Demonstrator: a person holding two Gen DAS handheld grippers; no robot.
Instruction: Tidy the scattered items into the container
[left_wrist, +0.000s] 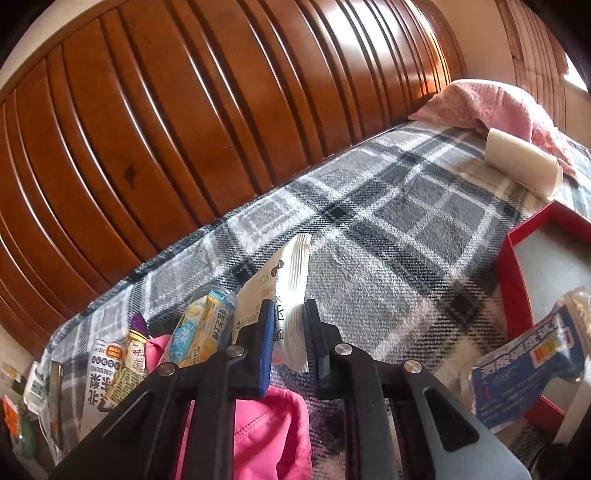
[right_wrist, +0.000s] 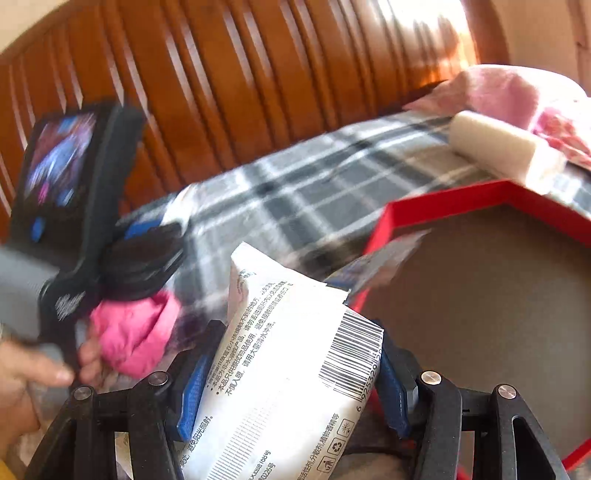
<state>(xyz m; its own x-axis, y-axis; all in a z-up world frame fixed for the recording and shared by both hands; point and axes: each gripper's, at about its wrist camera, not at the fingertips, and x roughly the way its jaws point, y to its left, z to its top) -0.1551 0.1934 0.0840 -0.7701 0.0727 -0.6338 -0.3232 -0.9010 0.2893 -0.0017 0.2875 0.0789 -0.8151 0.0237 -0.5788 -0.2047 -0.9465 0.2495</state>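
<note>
The surface is a bed covered with a grey, white and black plaid blanket (left_wrist: 388, 236), and behind it, from 9 to 1 o'clock in both views, stands a brown wooden headboard (left_wrist: 207, 110) with vertical grooves that shine in sunlight at the upper right. A pale wall (left_wrist: 480, 33) shows at 1 o'clock. At 2 o'clock on the blanket lies a pink towel (left_wrist: 491, 107), and just beside it, touching its edge, a white paper roll (left_wrist: 521, 166) lies on its side. The red box (left_wrist: 517, 280) with a grey inside sits on the blanket at 3 o'clock in the left wrist view; a blue and clear plastic bag (left_wrist: 532, 354) hangs over its near wall. The left gripper (left_wrist: 289, 332) has its jaws closed on a thin white packet (left_wrist: 291, 295), held upright on its edge above the blanket. At 8 o'clock lie several snack packets (left_wrist: 118, 365), a yellow drink can (left_wrist: 203, 325) and a pink cloth (left_wrist: 266, 432). In the right wrist view, which is blurred, the right gripper (right_wrist: 291, 380) grips a white wipes pack (right_wrist: 288, 369) with a barcode, just beside the near left wall of the box. The person's hand (right_wrist: 29, 373) is at 8 o'clock.
</note>
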